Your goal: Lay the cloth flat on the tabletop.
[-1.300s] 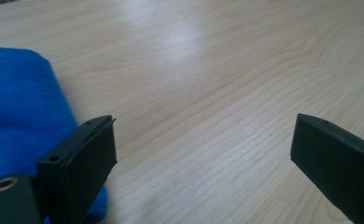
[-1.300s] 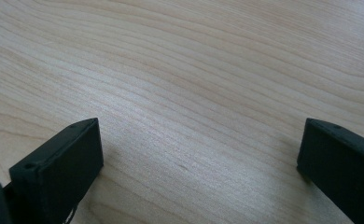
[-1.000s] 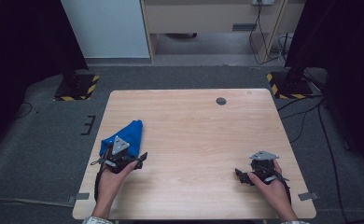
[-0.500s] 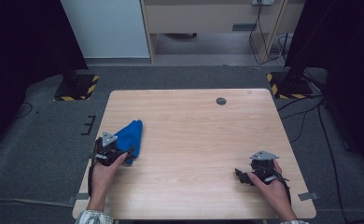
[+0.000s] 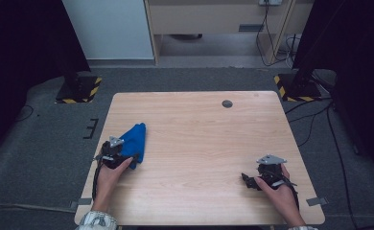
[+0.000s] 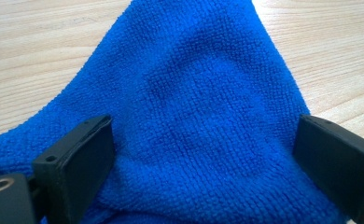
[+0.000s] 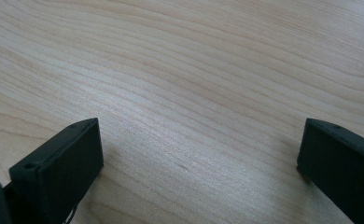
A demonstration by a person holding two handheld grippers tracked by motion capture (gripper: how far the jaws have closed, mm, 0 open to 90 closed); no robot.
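The left gripper (image 6: 203,154) has its jaws wide apart over the blue cloth (image 6: 199,102), so closing might grab only fluff and slip.

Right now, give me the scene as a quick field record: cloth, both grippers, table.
cloth: blue cloth, bunched, on the left part of the table, no part lifted as far as the views show
left gripper: open, jaws spread on either side of the cloth, low over it
right gripper: open, nothing between the jaws, low over bare wood near the front right corner
table: light wood table, one small dark round spot near the far edge
contact: cannot tell whether the left jaws press the cloth
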